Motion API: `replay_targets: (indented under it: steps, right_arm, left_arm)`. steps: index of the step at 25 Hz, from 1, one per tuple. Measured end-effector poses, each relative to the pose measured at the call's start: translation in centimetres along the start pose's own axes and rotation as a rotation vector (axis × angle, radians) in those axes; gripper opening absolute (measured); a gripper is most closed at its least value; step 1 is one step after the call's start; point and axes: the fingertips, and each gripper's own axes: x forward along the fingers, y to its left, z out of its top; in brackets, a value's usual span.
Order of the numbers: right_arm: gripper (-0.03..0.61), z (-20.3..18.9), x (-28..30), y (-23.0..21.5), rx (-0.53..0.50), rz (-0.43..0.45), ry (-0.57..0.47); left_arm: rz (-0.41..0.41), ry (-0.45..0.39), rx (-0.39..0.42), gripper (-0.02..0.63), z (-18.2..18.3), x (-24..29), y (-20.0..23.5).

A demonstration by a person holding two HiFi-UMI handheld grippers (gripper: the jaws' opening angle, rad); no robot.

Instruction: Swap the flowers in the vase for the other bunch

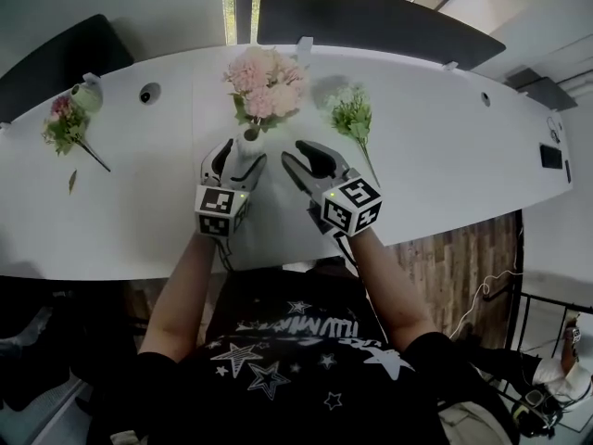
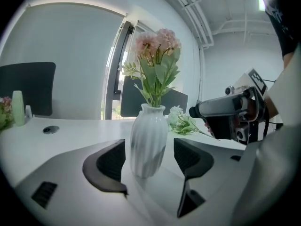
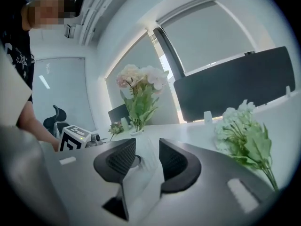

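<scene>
While white vase [image 2: 149, 135] stands upright, pink flowers [image 1: 267, 83] up, left gripper [image 1: 241, 156] fingers gape astride it, untouching; right gripper [image 1: 302, 156] fingers open, empty; green bunch [image 1: 352, 114] at 2 o'clock.

Right gripper [image 3: 146, 150] jaws apart (only white tabletop [image 3: 196, 129] between); pink bouquet [image 3: 139, 81] upright beyond, white-green bunch [image 3: 242, 135] lying at right.
</scene>
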Motion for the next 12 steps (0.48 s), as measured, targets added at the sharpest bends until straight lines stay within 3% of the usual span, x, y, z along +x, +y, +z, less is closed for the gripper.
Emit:
replay_targets:
  steps: [3,10,12]
  right_arm:
    - [0.149,0.5,-1.4,-0.7,0.004,-0.050,-0.042]
    - [0.011,1.9,-4.2,-0.9,0.012,-0.082,-0.127]
    - [0.002,2.3,-5.2,-0.6,0.015,-0.065,-0.142]
  left_arm:
    - [0.002,0.003,-0.016,0.308,-0.2,-0.9,-0.3]
    - [0.024,0.009,-0.059,0.304,0.7,-4.5,-2.4]
    - [0.061,-0.005,-0.045,0.244,1.1,-5.7,-3.0]
